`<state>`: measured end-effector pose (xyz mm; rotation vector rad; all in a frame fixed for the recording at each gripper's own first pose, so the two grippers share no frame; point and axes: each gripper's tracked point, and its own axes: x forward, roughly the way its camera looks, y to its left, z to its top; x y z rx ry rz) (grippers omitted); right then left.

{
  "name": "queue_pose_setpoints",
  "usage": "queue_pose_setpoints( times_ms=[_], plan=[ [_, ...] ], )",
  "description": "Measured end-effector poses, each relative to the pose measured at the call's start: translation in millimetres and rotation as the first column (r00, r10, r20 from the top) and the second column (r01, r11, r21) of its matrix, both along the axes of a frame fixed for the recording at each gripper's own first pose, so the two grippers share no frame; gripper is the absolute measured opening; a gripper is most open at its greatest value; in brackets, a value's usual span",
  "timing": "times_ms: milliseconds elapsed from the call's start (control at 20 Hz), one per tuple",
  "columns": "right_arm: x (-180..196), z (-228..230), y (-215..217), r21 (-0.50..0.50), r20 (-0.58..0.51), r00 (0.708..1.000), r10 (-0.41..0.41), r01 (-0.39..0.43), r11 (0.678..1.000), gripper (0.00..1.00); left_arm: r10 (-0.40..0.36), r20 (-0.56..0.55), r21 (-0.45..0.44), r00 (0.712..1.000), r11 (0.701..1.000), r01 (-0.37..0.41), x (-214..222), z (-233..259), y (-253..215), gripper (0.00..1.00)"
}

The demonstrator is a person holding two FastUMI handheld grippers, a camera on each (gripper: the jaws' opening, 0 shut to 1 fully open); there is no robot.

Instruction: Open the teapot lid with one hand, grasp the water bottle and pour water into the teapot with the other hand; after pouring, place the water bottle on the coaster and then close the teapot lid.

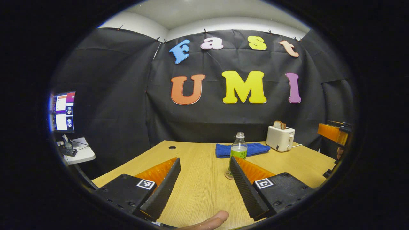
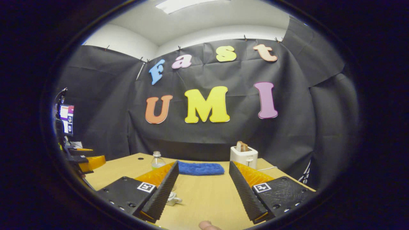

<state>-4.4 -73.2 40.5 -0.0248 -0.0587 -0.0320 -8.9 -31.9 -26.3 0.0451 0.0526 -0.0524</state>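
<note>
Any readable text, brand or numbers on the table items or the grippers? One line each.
Water bottle: the green label has print, too small and blurred to read.
Monitor: windows on screen, text too small to read.
Toaster: no marking visible.
Left gripper: square black-and-white marker tags, a pattern, no words.
Right gripper: same kind of tags, no words.
Nothing legible on any of them.

Left claw (image 1: 204, 185) and right claw (image 2: 201, 191) — both spread wide, gripping nothing.
</note>
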Motion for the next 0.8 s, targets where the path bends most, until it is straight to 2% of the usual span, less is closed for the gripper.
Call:
queue_pose_setpoints(
  times_ms=[300,450,500,550,800],
  plan=[
    [-5.0,-3.6,-39.0,0.028,-0.012,0.999,-0.045,0.045,0.999,0.96,0.016,0.020,0.085,1.000,0.996,-0.018,0.0,-5.1,-14.8,0.97],
    [-1.0,-14.4,-31.0,0.032,-0.039,0.999,-0.019,0.020,0.999,0.96,0.005,0.007,0.081,1.000,0.997,-0.006,-0.1,-9.7,-20.7,0.97],
    [-1.0,-16.1,-26.3,0.025,-0.045,0.999,-0.011,0.012,1.000,0.99,0.004,0.008,0.084,1.000,0.996,-0.005,0.1,-10.4,-20.3,0.97],
    [0.1,-17.4,-22.8,0.017,-0.049,0.999,-0.003,0.004,1.000,0.96,0.006,0.010,0.087,1.000,0.996,-0.007,1.1,-10.4,-19.8,0.97],
    [-1.8,-19.6,-6.5,-0.013,-0.055,0.998,0.026,-0.026,1.000,0.96,0.015,0.005,0.067,1.000,0.998,-0.015,0.3,-9.0,-14.4,0.97]
  ],
)
